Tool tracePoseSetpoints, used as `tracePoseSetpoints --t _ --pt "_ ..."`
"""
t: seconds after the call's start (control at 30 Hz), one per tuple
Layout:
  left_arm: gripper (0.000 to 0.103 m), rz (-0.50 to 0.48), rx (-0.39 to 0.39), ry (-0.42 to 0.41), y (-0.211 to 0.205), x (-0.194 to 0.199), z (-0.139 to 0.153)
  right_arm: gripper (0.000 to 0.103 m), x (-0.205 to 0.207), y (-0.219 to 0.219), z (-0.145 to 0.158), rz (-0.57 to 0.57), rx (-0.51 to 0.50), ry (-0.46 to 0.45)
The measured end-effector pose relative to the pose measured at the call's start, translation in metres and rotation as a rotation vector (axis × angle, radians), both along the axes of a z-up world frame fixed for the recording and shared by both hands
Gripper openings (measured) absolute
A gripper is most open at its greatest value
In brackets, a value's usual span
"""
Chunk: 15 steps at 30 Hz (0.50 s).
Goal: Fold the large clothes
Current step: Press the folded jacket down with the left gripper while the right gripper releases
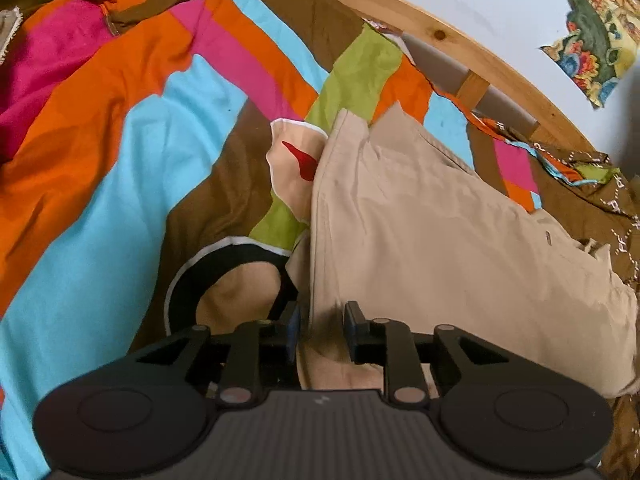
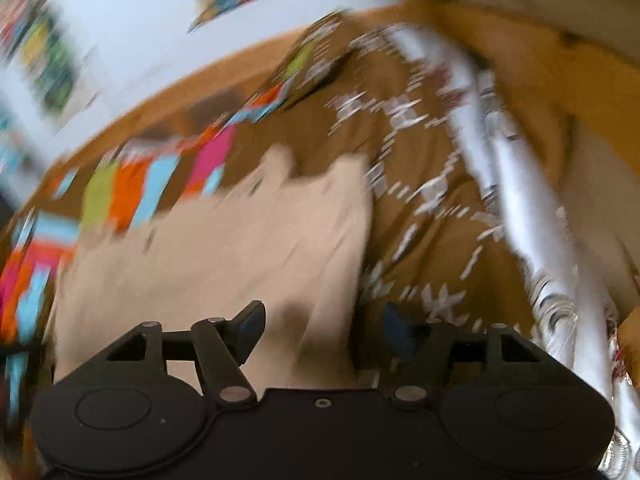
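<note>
The left claw [image 1: 320, 326] points forward and down over the bed, its two blue-padded fingers [image 1: 293, 324] drawn in close with a bunched fold of the beige garment [image 1: 432, 232] pinched between them. The cloth rises in a shadowed ridge through the narrow gap, so this claw is closed on the garment's near edge.

The right claw [image 2: 324, 328] is tilted, looking along the bed toward the wooden bed frame [image 2: 168, 96]; its view is heavily smeared by blur. Its fingers stand wide apart. A fold of the same beige garment [image 2: 224, 248] runs between them, nearer the left finger [image 2: 250, 326], but neither pad seems to press it; the claw is open.

The garment lies on the bed, partly folded, a broad flat panel of plain beige fabric with soft creases. In the left view it stretches away from the claw toward the frame, with pointed corners sticking up at the far end and a ragged edge on the right. A second piece of cloth [image 1: 298, 160], pale with a white border, a red mark and a black curved band, peeks out from under its left side.

Beneath everything is a bedcover [image 1: 120, 140] in bold stripes of orange, pink, sky blue, green and brown; to the right it turns brown with a white pattern [image 2: 420, 208]. Beyond the frame is a pale wall with a colourful picture [image 1: 596, 32].
</note>
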<state>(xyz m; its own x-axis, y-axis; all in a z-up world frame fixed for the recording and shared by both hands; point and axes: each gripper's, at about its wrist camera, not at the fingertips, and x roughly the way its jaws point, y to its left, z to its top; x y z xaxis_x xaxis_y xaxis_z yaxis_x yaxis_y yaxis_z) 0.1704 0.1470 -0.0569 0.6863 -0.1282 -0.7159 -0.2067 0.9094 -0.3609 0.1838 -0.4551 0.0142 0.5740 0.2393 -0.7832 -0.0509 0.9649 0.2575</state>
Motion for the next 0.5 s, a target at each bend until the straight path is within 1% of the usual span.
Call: tracePoseSetpoints --t 0.03,0.07,0.1,0.13,0.17,0.2,0.27,0.3,0.33,0.37,0.4,0.43,0.47,0.5 --pt "0.025 -0.003 -0.004 0.001 0.000 -0.001 -0.001 0.065 -0.005 0.005 -0.002 0.053 -0.038 0.014" --pt "0.025 -0.003 -0.008 0.002 0.001 -0.001 -0.001 0.061 -0.008 0.009 -0.004 0.073 -0.065 0.032" --pt "0.023 -0.004 -0.007 0.000 0.001 -0.001 -0.002 0.051 -0.007 0.011 -0.008 0.081 -0.074 0.052" --pt "0.015 -0.006 -0.003 -0.001 0.001 0.000 -0.001 0.044 -0.004 0.015 -0.012 0.098 -0.074 0.065" --pt "0.010 -0.011 0.010 0.004 -0.001 0.001 -0.001 0.033 -0.004 0.019 -0.015 0.109 -0.085 0.075" --pt "0.009 -0.018 0.031 0.005 -0.003 0.003 0.001 0.019 -0.003 0.025 -0.018 0.120 -0.120 0.077" --pt "0.006 -0.004 0.064 -0.008 -0.009 0.000 0.008 0.004 -0.007 0.030 -0.016 0.120 -0.144 0.036" --pt "0.005 0.000 0.074 -0.028 -0.012 -0.005 0.014 0.003 -0.011 0.028 -0.007 0.097 -0.132 -0.011" --pt "0.005 -0.003 0.091 -0.049 -0.015 -0.010 0.022 0.002 -0.013 0.023 -0.001 0.073 -0.098 -0.049" --pt "0.005 -0.005 0.106 -0.072 -0.017 -0.017 0.029 0.002 -0.017 0.019 0.006 0.043 -0.063 -0.074" --pt "0.005 -0.004 0.112 -0.081 -0.016 -0.020 0.031 0.001 -0.018 0.017 0.008 0.038 -0.062 -0.080" --pt "0.005 -0.001 0.112 -0.068 -0.014 -0.021 0.029 0.001 -0.018 0.018 0.004 0.043 -0.079 -0.060" --pt "0.005 0.016 0.097 -0.029 -0.009 -0.018 0.020 0.000 -0.015 0.017 -0.005 0.040 -0.081 -0.011" --pt "0.005 0.028 0.076 0.017 -0.005 -0.013 0.008 0.000 -0.009 0.016 -0.018 0.039 -0.071 0.064"
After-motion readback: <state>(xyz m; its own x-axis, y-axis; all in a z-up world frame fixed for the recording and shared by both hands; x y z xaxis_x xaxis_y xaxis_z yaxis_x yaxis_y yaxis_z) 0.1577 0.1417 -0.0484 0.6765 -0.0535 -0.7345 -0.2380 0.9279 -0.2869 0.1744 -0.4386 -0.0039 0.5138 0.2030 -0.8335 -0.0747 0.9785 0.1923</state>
